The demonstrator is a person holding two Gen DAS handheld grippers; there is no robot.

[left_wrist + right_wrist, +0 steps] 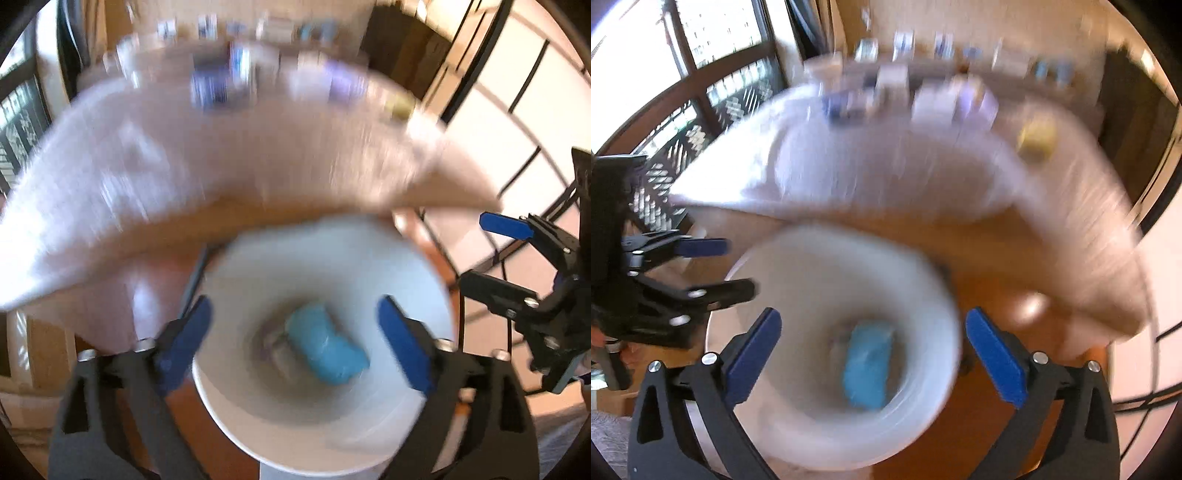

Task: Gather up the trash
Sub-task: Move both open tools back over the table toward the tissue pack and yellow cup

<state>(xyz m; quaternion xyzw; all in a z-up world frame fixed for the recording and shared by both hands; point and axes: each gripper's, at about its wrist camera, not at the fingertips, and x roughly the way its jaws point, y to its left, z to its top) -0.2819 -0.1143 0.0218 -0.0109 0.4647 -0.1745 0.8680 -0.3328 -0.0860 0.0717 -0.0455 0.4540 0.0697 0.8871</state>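
A white round bin (369, 435) stands below the table edge; it also shows in the right wrist view (923, 369). A crumpled blue piece of trash (327, 350) lies at its bottom, also in the right wrist view (868, 365). My left gripper (295, 345) is open and empty, above the bin's mouth. My right gripper (873, 358) is open and empty, above the bin's right side. The right gripper (495, 254) shows at the right of the left wrist view; the left gripper (724, 266) shows at the left of the right wrist view. Both views are blurred.
A table with a white cloth (221, 166) lies beyond the bin, also in the right wrist view (886, 166). Several blurred boxes and small items (229, 81) stand at its far side. A yellow item (1036, 138) lies on the cloth. Wooden floor (997, 258) surrounds the bin.
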